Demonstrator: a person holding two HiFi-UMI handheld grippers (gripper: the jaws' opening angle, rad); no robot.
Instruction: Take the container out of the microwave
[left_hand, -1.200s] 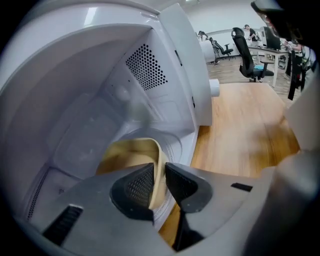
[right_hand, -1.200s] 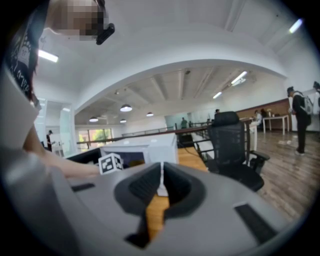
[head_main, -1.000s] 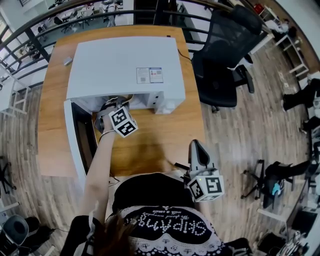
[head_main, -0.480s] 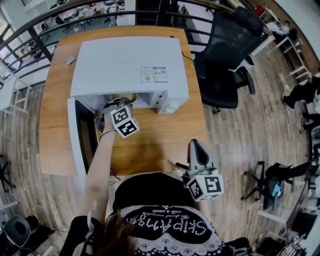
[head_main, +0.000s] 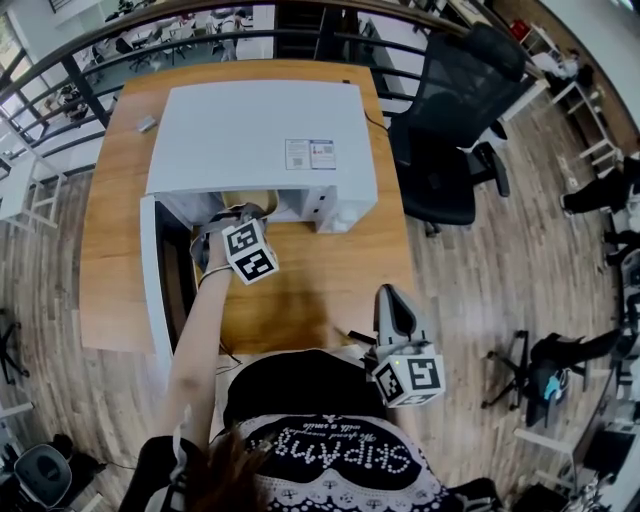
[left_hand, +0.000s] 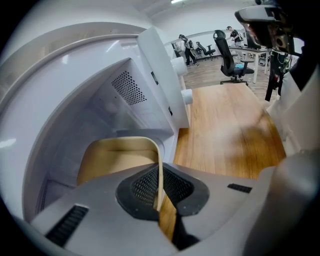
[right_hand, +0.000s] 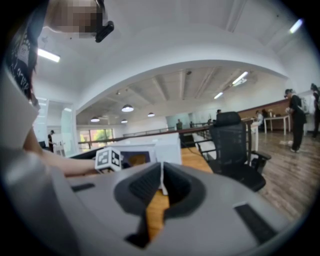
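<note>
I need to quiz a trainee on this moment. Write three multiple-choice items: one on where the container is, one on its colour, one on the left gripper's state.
1. Where is the container relative to the microwave?
A. on top of it
B. inside its cavity
C. beside it

2. What colour is the container?
A. beige
B. blue
C. black

3. The left gripper is:
A. wide open and empty
B. shut on nothing
C. shut on the container's rim

Answers:
1 B: the left gripper view shows it sitting between the white cavity walls.
2 A: its wall and floor both show beige.
3 C: the pads press the thin rim from both sides.
</note>
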